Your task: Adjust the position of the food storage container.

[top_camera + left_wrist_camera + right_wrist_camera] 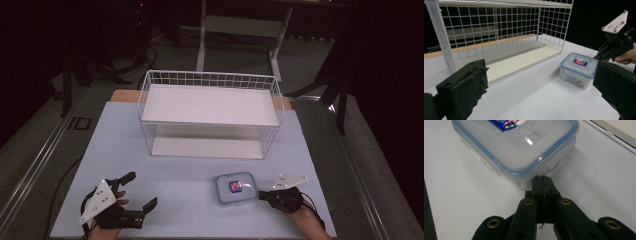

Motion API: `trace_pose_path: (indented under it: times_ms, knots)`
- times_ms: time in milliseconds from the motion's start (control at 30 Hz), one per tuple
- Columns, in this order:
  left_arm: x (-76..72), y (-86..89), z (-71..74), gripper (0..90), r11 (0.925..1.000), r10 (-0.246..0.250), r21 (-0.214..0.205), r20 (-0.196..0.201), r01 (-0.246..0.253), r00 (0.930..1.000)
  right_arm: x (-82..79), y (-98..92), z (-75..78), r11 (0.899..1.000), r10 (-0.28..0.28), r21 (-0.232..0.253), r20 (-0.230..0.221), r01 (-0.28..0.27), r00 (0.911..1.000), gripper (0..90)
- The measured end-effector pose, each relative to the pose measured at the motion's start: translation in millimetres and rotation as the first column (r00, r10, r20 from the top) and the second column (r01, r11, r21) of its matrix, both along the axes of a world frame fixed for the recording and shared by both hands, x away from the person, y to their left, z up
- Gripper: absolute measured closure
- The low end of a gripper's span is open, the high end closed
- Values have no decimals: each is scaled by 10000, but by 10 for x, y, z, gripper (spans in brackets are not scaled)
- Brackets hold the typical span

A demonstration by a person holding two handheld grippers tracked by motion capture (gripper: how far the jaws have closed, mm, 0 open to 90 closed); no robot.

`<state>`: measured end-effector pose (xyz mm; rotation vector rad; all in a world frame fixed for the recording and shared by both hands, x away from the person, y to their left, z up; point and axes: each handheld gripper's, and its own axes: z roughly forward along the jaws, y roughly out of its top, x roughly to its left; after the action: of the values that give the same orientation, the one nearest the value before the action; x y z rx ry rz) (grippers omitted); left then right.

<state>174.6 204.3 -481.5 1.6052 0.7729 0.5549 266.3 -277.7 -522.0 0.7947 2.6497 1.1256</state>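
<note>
Bearing a red-and-blue label, unreadable, the container (236, 188) touches the right claw (263, 195).

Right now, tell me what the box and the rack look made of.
The lidded box: likely clear plastic, glossy, since glare sits on its blue-rimmed lid and contents show faintly through. The rack: seemingly white-coated metal wire, thin gridded rods, with matte white shelf boards.

Ahead of our right tongs (543, 185): glossy clear-plastic box (516, 147), smooth blue-edged lid. Beyond it we note a white wire rack (210, 112); matt white tabletop (185, 195); left tongs (536, 95) carry rough black cloth-like pads.
</note>
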Motion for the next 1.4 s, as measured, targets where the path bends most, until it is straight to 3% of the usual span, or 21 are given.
trace_pose_path:
  times_ms: [233, 500, 1133, 1400]
  knots:
    - [5, -6, -7, 4, 10000, 7, 62, -65, -6, 10000, 46, 281, -3, 9984, 570, 51, -136, -570, 9983, 900]
    - [0, -9, -8, 4, 9999, -32, 118, -83, 33, 10000, 75, 527, -30, 9969, 787, -21, -41, -787, 9969, 900]
    - [7, -27, -23, 4, 9997, -160, 207, -232, 165, 9996, 206, 912, -50, 9924, 1229, 44, -9, -1229, 9924, 900]
    - [12, -40, -34, 4, 9990, -115, 430, -266, 126, 9996, 239, 1029, -61, 9894, 1441, 183, -59, -1440, 9895, 900]
